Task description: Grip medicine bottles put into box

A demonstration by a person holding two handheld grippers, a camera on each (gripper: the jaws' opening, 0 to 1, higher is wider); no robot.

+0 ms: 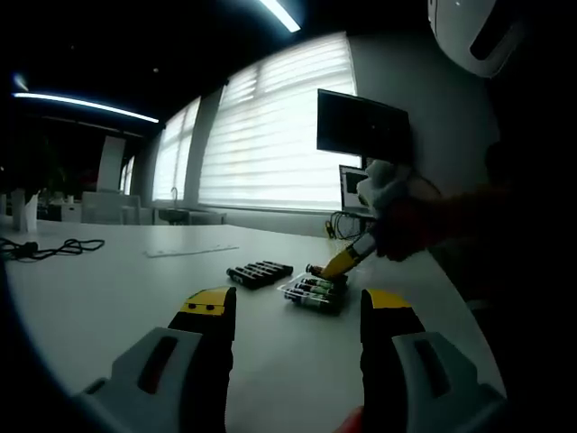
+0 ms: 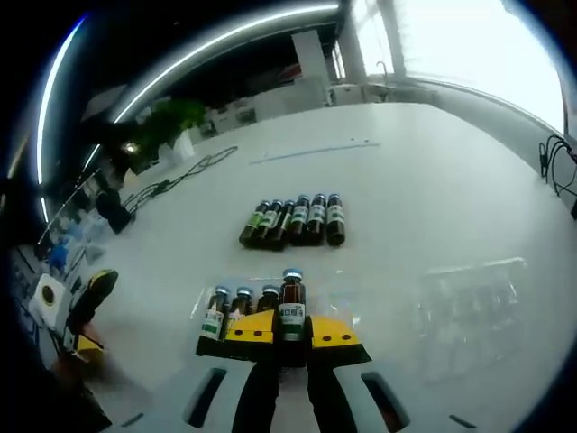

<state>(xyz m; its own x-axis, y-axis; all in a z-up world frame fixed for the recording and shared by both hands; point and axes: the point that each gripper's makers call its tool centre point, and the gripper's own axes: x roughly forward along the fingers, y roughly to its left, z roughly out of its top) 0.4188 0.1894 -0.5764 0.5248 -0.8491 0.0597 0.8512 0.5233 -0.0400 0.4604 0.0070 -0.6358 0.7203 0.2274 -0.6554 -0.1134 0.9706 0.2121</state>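
Note:
My right gripper (image 2: 290,330) is shut on a dark medicine bottle (image 2: 290,305) with a white label, held upright just over a clear plastic box (image 2: 203,302). Three more bottles (image 2: 238,309) stand in that box. Farther out, a row of several dark bottles (image 2: 294,221) lies on the white table (image 2: 424,180). In the left gripper view my left gripper (image 1: 297,307) is open and holds nothing, low over the table. Ahead of it are the lying row (image 1: 260,272) and the box (image 1: 314,294). The right gripper (image 1: 340,263), held by a hand, reaches in with the bottle (image 1: 315,270).
A clear plastic lid (image 2: 469,311) lies right of the box. The left gripper (image 2: 90,302) shows at the left edge. A black cable (image 2: 180,180) lies across the far table, the same cable (image 1: 50,245) at the left. A monitor (image 1: 361,126) stands by the blinds.

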